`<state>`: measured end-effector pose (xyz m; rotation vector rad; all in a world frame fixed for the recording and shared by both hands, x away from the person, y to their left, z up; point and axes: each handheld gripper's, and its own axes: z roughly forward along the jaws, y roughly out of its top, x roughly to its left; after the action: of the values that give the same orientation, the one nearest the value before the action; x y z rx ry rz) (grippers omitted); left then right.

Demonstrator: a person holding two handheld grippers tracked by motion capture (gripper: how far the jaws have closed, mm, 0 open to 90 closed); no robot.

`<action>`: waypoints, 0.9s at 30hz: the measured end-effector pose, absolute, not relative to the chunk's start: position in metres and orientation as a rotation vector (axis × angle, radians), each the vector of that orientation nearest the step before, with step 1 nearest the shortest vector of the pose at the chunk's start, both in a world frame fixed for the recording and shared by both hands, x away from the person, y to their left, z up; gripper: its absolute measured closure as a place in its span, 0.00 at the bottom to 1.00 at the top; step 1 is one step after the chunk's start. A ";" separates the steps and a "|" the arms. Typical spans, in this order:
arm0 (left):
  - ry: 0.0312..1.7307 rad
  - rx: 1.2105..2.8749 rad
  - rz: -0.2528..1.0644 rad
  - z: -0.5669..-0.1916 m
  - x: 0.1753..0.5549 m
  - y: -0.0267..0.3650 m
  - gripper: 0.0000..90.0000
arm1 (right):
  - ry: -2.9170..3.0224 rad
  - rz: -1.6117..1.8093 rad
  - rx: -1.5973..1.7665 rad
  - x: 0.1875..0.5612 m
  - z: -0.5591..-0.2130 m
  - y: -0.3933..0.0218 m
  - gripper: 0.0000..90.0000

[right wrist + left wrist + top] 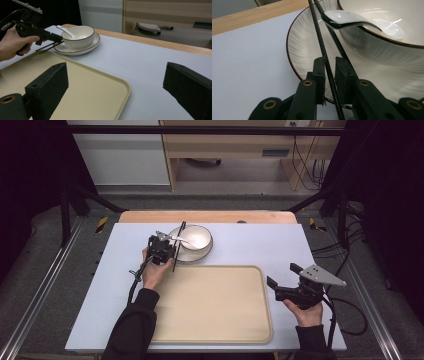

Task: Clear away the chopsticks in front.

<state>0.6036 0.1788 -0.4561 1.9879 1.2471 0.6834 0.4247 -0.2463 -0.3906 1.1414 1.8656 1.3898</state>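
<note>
Black, slender chopsticks [327, 65], a pair, matte rods with a faint woven sheen, lean across the left rim of the plate [299, 50] and cross near its far edge; the left tongs [167, 254] are clamped together on them, pads pressing at both sides of the near rod in the left gripper view, at the plate's near-left edge.

Plate: round, shallow, glazed white with fine radial brush streaks and a thin dark-brown rim line; it rests on the tabletop [260, 245] just behind the tray.

Bowl [196, 237]: round, deep, glossy white ceramic, same dark rim line, standing on the plate. Contents: one white ceramic soup spoon [352, 21], smooth and curved, scoop down inside the bowl, handle end resting on the rim toward the left tongs.

Tray [215, 305]: rectangular, rounded corners, low raised lip, cream-beige matte plastic, on the near half of the tabletop; nothing lies in it.

Tabletop: pale lavender-white smooth sheet over a light wood board whose edge shows at the far side.

Right tongs [282, 279]: black padded blocks set wide apart, nothing between them, held beside the tray's right edge
</note>
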 end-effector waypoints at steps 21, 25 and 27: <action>1.331 1.943 0.694 -0.459 0.605 0.179 0.94 | 1.872 1.383 1.138 0.425 -0.391 -0.245 0.07; 1.324 1.906 0.699 -0.455 0.599 0.182 0.94 | 1.871 1.384 1.136 0.425 -0.391 -0.246 0.07; 1.327 1.895 0.709 -0.452 0.596 0.184 0.94 | 1.870 1.383 1.136 0.425 -0.391 -0.246 0.07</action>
<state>0.5960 0.1839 -0.4517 1.8949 1.3273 0.7089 0.4252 -0.2459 -0.3911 1.1359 1.8699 1.3833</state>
